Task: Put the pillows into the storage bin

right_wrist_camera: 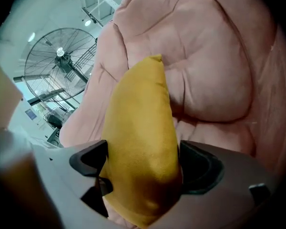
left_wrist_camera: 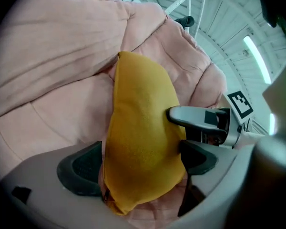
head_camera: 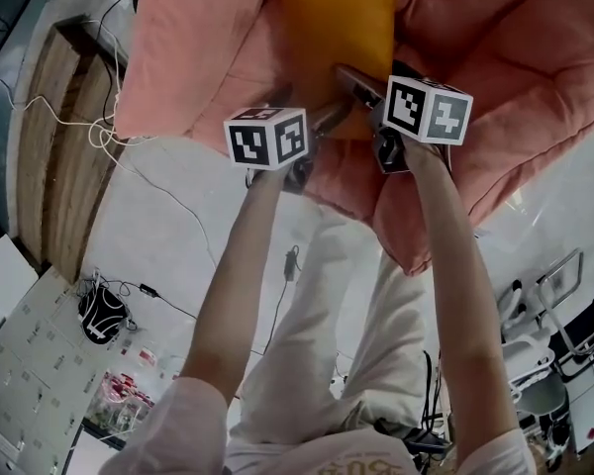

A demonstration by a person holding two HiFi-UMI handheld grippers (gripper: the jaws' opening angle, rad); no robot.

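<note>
A yellow pillow (head_camera: 337,28) lies lengthwise on a big pink padded cushion (head_camera: 198,38) in front of me. Its near end sits between the jaws of both grippers. In the left gripper view the pillow (left_wrist_camera: 140,128) stands between the dark pads of my left gripper (left_wrist_camera: 140,163); the left pad (left_wrist_camera: 81,168) shows its bare face beside the cloth, so the jaws are open. My right gripper (right_wrist_camera: 143,163) is open wide too, with the pillow (right_wrist_camera: 140,123) bulging unsqueezed between its pads. The right gripper's grey finger (left_wrist_camera: 195,118) shows alongside in the left gripper view.
The pink cushion (right_wrist_camera: 214,66) fills the space ahead and on both sides. On the floor are white cables (head_camera: 79,127), a wooden board (head_camera: 64,137) at the left and a black bag (head_camera: 101,315). A metal frame (head_camera: 564,315) stands at the right, and a large fan (right_wrist_camera: 62,56) beyond the cushion.
</note>
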